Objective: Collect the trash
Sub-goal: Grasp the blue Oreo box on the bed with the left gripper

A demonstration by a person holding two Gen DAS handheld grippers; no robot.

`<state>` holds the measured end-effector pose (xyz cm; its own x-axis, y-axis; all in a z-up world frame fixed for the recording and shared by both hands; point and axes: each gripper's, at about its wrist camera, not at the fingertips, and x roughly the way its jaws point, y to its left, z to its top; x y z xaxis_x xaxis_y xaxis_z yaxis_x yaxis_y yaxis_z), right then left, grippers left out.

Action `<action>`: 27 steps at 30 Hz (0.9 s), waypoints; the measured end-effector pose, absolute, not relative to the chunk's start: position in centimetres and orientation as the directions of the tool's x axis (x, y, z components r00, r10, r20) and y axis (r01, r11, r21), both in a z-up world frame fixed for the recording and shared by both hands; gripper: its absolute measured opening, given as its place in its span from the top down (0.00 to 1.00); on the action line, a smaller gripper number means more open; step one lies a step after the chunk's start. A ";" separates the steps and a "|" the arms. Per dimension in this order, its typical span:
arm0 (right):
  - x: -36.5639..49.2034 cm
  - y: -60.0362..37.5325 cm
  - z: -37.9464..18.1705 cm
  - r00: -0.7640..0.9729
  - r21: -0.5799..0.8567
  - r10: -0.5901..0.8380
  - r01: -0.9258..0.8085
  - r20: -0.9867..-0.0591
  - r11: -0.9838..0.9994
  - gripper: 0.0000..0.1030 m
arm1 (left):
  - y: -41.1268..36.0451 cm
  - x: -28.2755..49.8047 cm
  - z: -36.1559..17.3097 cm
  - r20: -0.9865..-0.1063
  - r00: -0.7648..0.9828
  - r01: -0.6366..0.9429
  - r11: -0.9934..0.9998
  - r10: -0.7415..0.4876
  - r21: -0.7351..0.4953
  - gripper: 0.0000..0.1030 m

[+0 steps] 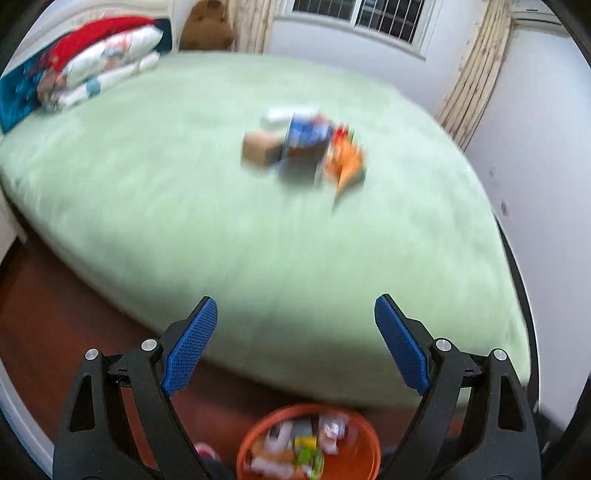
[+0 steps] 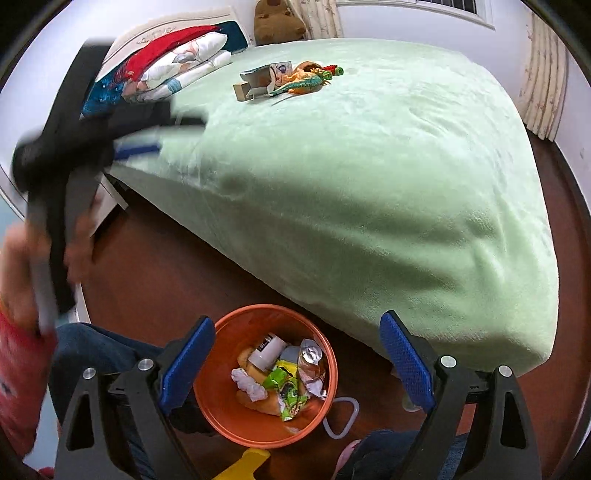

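Note:
An orange bucket (image 2: pixel 221 406) on the floor holds several crumpled wrappers, a small can and tissue. My right gripper (image 2: pixel 295 332) hangs open above it, nothing between its blue pads. In the left wrist view the same bucket (image 1: pixel 362 454) shows at the bottom edge, below my open, empty left gripper (image 1: pixel 295 317). The left gripper (image 2: pixel 170 129) also appears blurred at the left of the right wrist view, held by a hand over the bed's edge. A pile of trash (image 1: pixel 303 147) lies on the green bed: a small cardboard box, a blue-and-white packet and orange wrappers (image 2: pixel 295 81).
The green bed (image 2: pixel 369 166) fills most of both views. Folded bedding and pillows (image 2: pixel 166 70) sit by the headboard, with a brown plush toy (image 2: pixel 277 18) behind. The floor is dark red-brown wood (image 2: pixel 155 258). A person's knees in blue trousers (image 2: pixel 96 347) flank the bucket. A yellow object (image 2: pixel 247 461) lies below it.

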<state>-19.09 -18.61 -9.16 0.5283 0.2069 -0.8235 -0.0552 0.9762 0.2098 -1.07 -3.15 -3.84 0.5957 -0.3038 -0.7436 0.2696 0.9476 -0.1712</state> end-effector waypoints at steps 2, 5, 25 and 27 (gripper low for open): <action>-19.0 -19.0 -9.1 0.530 0.224 0.215 -0.049 -0.820 0.973 0.13 | -4.4 1.5 -2.3 -0.723 0.624 0.277 0.949 -0.297 -0.151 0.17; -18.9 -19.5 -9.1 0.538 0.228 0.214 -0.042 -0.815 0.973 0.13 | -6.3 5.8 -1.6 -0.726 0.633 0.265 0.956 -0.269 -0.123 0.17; -17.7 -21.5 -8.2 0.572 0.219 0.186 -0.011 -0.799 0.976 0.13 | -10.9 18.4 -3.8 -0.828 0.547 0.183 0.983 -0.126 -0.029 0.54; -17.7 -21.6 -8.2 0.570 0.220 0.185 -0.007 -0.801 0.976 0.13 | -11.1 18.1 -3.6 -0.827 0.550 0.195 0.981 -0.118 -0.010 0.54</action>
